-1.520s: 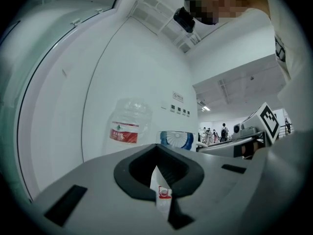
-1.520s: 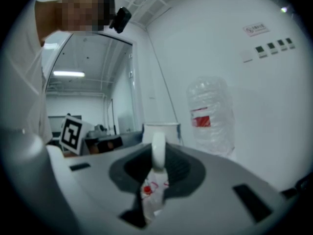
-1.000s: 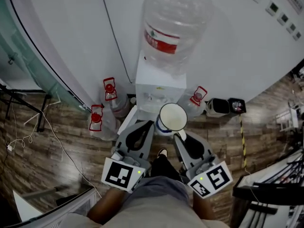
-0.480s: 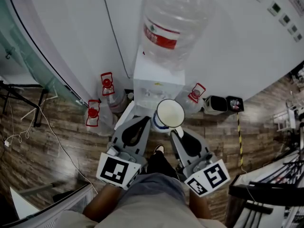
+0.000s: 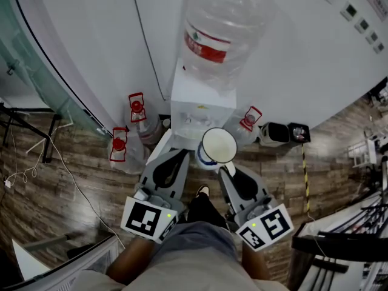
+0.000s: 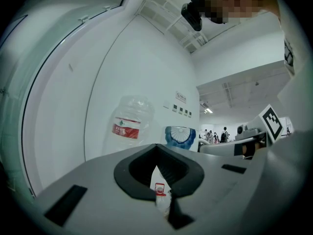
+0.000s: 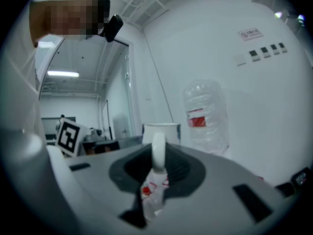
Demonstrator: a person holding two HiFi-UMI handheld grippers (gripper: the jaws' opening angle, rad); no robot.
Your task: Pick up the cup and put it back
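One cup (image 5: pixel 219 145), one dispenser (image 5: pixel 200 105), four water jugs (image 5: pixel 221 23) (image 5: pixel 138 119) (image 5: pixel 121 151) (image 5: pixel 245 129) (three on the floor (image 5: pixel 73 180)).

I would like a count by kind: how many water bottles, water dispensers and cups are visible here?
Clear plastic water bottles: 4, one on top and three red-handled on the floor
White water dispenser: 1
White cup with a blue band: 1
Total: 6

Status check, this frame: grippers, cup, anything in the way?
Right gripper shut on cup handle, cup upright in front of dispenser. Left gripper shut, empty, beside cup. No obstruction seen.
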